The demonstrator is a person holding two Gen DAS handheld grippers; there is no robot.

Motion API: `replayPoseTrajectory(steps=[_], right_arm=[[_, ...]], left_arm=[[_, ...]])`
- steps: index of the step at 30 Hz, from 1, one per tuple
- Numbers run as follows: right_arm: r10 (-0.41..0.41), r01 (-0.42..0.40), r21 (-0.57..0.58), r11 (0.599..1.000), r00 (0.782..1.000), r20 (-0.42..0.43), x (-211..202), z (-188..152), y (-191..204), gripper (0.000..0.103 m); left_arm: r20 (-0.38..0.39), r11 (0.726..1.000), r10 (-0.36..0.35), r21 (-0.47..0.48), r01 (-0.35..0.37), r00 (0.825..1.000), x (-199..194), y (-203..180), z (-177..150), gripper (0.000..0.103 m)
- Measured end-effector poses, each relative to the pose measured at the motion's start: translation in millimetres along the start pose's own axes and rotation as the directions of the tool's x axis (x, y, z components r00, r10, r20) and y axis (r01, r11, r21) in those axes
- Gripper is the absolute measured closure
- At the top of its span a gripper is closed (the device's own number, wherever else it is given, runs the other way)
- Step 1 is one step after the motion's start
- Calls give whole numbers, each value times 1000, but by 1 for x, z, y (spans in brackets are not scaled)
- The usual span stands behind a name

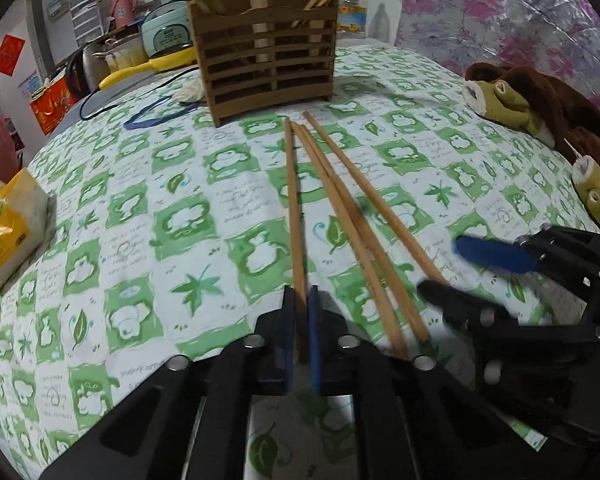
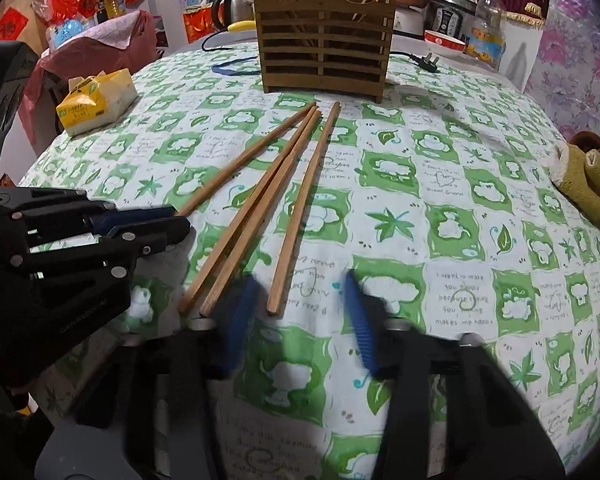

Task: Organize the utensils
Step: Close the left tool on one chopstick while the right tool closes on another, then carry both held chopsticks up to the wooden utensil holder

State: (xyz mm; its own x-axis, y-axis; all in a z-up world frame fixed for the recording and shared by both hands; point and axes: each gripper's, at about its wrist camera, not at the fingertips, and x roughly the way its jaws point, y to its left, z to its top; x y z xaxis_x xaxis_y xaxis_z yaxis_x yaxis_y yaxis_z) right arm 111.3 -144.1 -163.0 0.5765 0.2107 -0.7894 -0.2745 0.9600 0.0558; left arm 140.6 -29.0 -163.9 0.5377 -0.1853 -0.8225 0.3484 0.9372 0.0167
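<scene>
The left gripper [image 1: 300,300] pinches one chopstick [image 1: 294,200] pointing at the holder [image 1: 266,60]. The right gripper [image 2: 300,320] stands spread around another chopstick's [image 2: 304,208] near end.

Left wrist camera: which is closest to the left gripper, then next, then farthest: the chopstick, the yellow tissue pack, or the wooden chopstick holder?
1. Chopstick: pinched between the left gripper's pads, straight ahead.
2. Yellow tissue pack: off at the left table edge.
3. Wooden chopstick holder: farthest, across the green checked tablecloth.
</scene>
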Motion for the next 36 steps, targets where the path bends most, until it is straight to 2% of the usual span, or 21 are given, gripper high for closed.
replayPoseTrajectory(steps=[1,3,6,12,19,28,36], right_arm=[[7,-7,-2,1000,1000,-6,-1,1,1,93],[-6,6,-16,1000,1000,-16,-2,0,2,94],[14,-14,27,1000,1000,-19,-12,1,-10,96],[20,-24,74,997,998,55,-47,15,-34,96],[26,-38,93,995,991,128,-77,34,-46,96],[38,-60,115,992,981,188,-94,48,-54,96],[55,-90,122,988,963,263,-118,70,-63,96]], left_arm=[[-4,1000,1,2,-1,1000,0,-1,1,97],[-12,1000,3,10,-3,1000,-2,-1,0,97],[-1,1000,4,0,-4,1000,-13,6,-2,97],[79,1000,20,-14,-19,997,-51,19,8,97],[139,1000,0,-29,4,990,-84,28,28,97],[128,999,-16,-37,21,992,-91,30,30,97],[140,1000,-14,-11,16,990,-103,35,44,97]])
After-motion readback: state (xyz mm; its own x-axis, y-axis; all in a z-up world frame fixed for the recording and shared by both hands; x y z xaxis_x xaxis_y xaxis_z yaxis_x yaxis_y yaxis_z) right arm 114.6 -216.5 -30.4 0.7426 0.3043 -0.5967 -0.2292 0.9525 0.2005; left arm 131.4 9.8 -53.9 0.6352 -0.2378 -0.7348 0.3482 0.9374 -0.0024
